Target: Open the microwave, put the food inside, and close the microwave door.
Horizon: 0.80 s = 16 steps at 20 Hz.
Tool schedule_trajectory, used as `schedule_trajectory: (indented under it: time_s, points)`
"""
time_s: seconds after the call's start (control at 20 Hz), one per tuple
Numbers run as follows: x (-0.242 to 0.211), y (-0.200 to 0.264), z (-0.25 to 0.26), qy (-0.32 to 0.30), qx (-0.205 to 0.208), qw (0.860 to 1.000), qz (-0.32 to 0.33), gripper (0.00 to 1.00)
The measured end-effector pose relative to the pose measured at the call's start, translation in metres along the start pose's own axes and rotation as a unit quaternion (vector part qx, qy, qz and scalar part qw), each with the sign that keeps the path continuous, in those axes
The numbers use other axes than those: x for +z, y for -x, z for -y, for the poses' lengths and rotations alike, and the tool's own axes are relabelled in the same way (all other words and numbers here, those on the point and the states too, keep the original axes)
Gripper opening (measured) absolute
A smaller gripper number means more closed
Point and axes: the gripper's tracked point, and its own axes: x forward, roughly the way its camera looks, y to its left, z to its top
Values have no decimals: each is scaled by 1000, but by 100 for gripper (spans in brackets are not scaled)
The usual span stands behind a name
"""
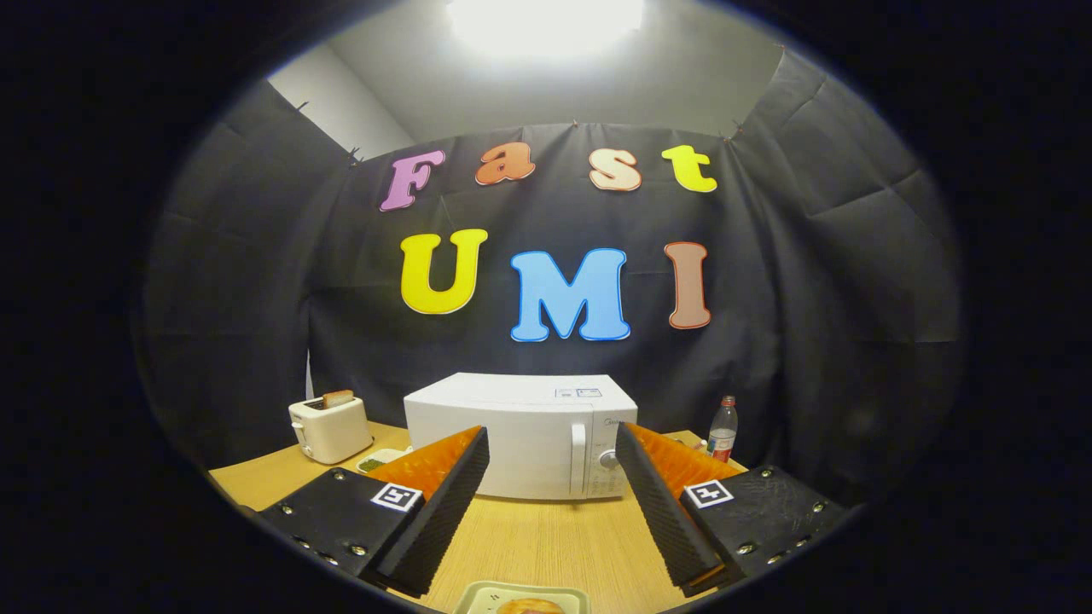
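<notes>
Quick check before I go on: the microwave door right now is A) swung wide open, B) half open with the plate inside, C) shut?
C: the microwave door sits flush with its handle facing us, beyond the open, empty fingers; the plate of food lies on the table below them.

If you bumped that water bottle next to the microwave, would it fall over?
Probably: the bottle stands tall and narrow, upright beside the microwave, so it likely tips, then rolls. It looks like light plastic. The hand-held gripper is open, well short of it.
</notes>
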Motion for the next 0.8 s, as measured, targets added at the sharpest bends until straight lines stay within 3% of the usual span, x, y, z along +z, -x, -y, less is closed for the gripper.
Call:
schedule_trajectory:
  time_s: [0.8]
  points:
    - [-83, -161, 35, 15, -15, 998, -53, 97]
